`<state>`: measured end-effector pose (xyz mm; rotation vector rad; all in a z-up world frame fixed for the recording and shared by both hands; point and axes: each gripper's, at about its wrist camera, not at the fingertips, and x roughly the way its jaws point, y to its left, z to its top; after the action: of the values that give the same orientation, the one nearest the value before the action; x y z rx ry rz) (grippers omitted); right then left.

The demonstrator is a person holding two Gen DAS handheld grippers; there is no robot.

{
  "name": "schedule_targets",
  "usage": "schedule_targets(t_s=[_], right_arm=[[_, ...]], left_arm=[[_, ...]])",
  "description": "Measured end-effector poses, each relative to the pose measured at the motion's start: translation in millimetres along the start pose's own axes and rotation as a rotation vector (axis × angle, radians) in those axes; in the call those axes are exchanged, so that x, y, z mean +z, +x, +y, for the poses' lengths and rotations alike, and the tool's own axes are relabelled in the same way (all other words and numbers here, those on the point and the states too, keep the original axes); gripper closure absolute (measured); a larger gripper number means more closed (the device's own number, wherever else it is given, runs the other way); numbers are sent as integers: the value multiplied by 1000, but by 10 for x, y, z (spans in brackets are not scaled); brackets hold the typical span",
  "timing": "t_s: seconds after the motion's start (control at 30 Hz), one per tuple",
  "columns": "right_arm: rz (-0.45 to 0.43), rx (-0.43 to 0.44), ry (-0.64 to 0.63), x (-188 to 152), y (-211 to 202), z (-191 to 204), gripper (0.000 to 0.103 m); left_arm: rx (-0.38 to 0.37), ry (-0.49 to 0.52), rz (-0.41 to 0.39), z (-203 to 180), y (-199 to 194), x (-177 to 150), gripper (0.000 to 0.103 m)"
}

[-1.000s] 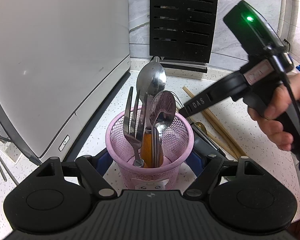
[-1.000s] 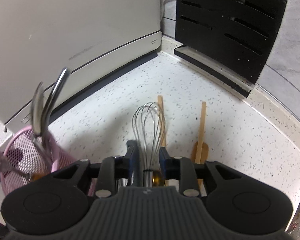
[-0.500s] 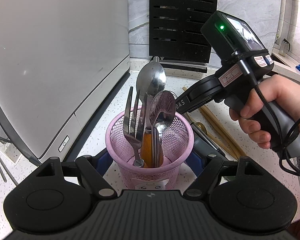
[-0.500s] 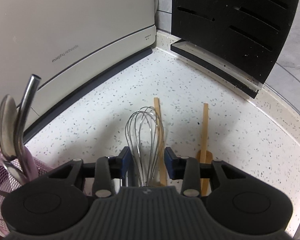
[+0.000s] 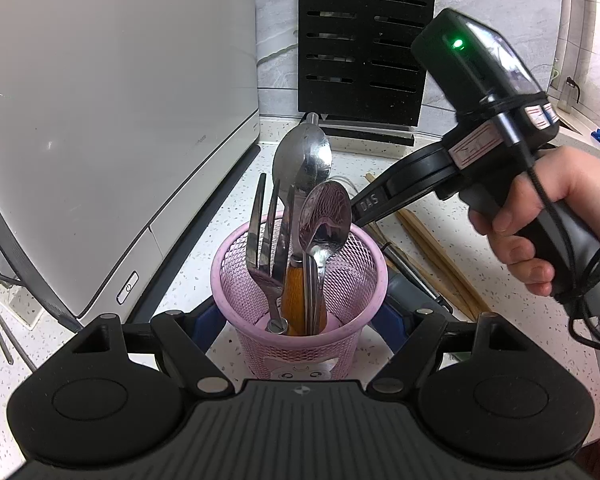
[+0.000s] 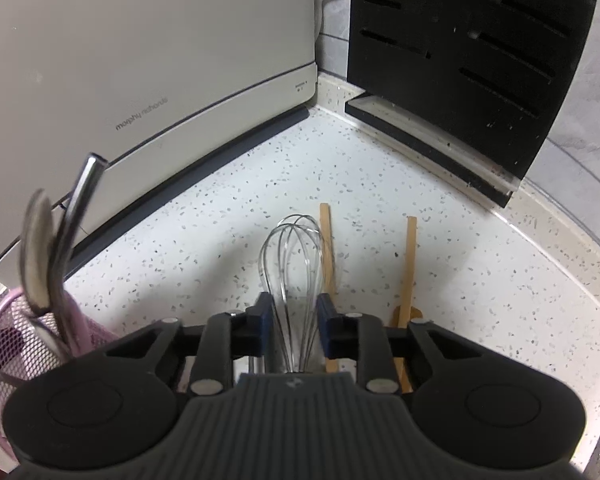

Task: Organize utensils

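The whisk [image 6: 294, 276] lies on the speckled counter [image 6: 228, 216] between the pink mesh cup [image 5: 300, 292] and two wooden utensils [image 6: 410, 264], its wire loops pointing away toward the black slotted rack [image 6: 472, 60]. The right gripper [image 6: 294, 322] has its blue pads on either side of the loops near where they gather, and its jaws are closing around them; whether the pads already press on the wire I cannot tell.

The risk, as I judge it, is the grip point — thin springy wires may flex or slide out between the pads, letting the whisk swing or drop as it is lifted. Its handle is hidden under the gripper, so the balance is unknown. The cup is already crowded with a large spoon [image 5: 302, 160], a smaller spoon [image 5: 326, 216], a fork [image 5: 262, 248] and a wooden-handled piece [image 5: 294, 292], and a bulky whisk head could snag on them or tip the light cup.

The left gripper [image 5: 300, 320] guards against that — its jaws stand wide with the cup between them, seemingly bracing it, tilted downward. The person's right hand [image 5: 540, 216] wraps the other tool's grip, angled steeply down at the counter just beside the cup
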<state>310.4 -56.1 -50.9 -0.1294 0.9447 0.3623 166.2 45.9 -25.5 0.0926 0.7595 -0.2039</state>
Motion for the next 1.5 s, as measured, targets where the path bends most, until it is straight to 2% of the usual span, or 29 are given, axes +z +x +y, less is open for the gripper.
schedule_targets(t_s=[0.33,0.7,0.77,0.87,0.9,1.2,1.5], right_arm=[[-60,24,-14,-40,-329,-11,85],[-247,59,17,-82,-915,-110,87],[-281,65,19,-92,-1026,-106,91],[-327,80,18,-99,-1177,-103,91],[-342,80,14,-99,-1226,-99,103],[-425,95,9,-147,-1495,-76,103],[-529,179,28,-189,-1790,-74,103]], left_arm=[[1,0,0,-9,3,-4,13],[1,1,0,-10,2,-8,13],[1,1,-1,-13,4,-6,13],[1,1,-1,-14,4,-6,12],[1,1,-1,-11,2,-8,13],[1,0,-1,-10,0,-10,12],[-1,1,-2,-18,3,-7,13]])
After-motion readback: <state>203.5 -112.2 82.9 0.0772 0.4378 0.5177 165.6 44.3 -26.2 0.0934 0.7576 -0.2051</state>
